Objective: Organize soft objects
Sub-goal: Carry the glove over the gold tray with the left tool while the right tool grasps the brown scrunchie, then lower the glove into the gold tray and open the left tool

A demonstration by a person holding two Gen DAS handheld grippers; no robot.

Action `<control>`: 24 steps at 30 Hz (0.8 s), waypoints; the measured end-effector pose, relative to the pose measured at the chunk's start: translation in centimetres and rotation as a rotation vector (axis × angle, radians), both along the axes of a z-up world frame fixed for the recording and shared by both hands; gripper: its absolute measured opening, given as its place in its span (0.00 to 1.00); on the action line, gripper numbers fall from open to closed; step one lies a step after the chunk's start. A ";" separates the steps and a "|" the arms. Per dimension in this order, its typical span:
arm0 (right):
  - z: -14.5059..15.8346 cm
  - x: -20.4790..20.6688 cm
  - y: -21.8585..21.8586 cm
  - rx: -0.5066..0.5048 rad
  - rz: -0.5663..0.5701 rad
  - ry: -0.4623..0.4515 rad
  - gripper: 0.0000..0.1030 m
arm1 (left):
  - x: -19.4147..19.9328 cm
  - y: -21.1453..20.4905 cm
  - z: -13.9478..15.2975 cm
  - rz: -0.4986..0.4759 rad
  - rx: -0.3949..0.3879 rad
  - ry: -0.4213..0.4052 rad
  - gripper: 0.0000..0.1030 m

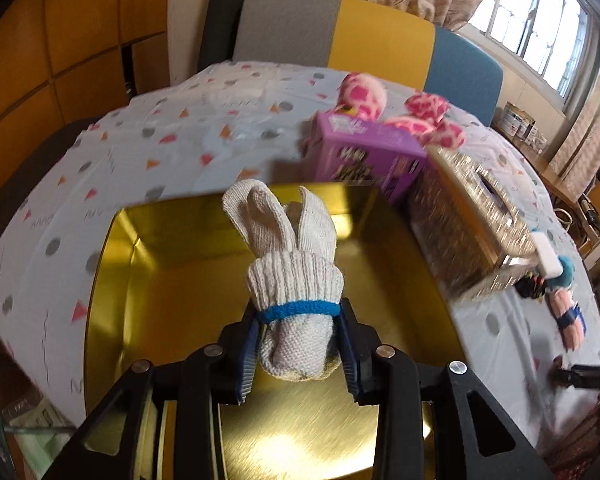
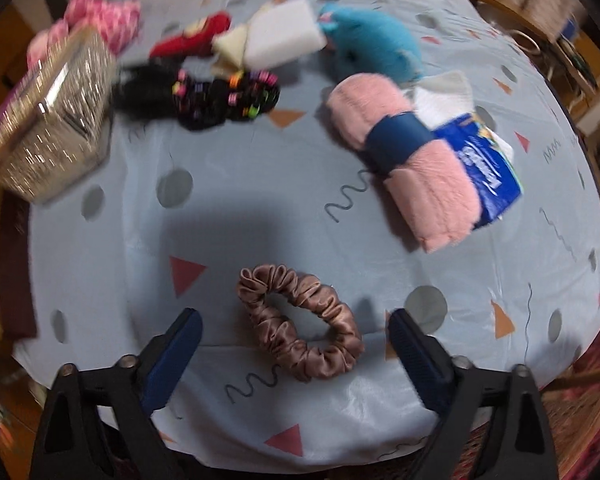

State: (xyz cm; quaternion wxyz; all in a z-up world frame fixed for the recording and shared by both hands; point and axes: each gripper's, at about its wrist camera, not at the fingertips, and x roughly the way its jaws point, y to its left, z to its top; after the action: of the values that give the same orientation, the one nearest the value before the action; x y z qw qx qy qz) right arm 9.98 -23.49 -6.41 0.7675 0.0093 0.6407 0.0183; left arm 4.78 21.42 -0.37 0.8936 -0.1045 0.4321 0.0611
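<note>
My left gripper point(image 1: 298, 346) is shut on a rolled white knit glove point(image 1: 294, 280) with a blue band, held above a shiny gold tin point(image 1: 112, 300). My right gripper point(image 2: 296, 336) is open, its jaws on either side of a brown satin scrunchie point(image 2: 300, 324) lying on the patterned cloth. Farther off lie a pink rolled towel with a blue band point(image 2: 404, 160), a blue plush toy point(image 2: 376, 46), a black hair tie with coloured beads point(image 2: 224, 98), a white sponge point(image 2: 280, 36) and a red soft item point(image 2: 196, 36).
A glittery tissue box point(image 1: 472, 224) point(image 2: 52, 128) and a purple box point(image 1: 364, 152) stand beside the tin. Pink spotted plush items point(image 1: 364, 94) lie behind them. A blue tissue pack point(image 2: 484, 172) lies by the towel. A sofa back point(image 1: 340, 28) is beyond the table.
</note>
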 end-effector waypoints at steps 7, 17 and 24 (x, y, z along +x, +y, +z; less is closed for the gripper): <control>-1.5 0.5 0.9 -0.034 0.054 0.073 0.58 | -2.6 1.9 -3.0 0.048 0.001 0.065 0.35; -1.9 0.1 2.8 -0.029 0.112 0.022 0.15 | -1.4 4.9 -4.4 0.148 0.012 0.104 0.38; -0.6 2.4 4.4 0.047 0.088 -0.068 0.15 | 0.6 7.0 -4.6 0.225 0.054 0.118 0.45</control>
State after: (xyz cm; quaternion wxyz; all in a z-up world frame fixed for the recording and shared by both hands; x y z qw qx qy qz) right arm 12.34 -19.08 -7.04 0.7870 -0.0015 0.6132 0.0675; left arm 5.39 28.39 -4.94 0.8566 -0.1245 0.4678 0.1784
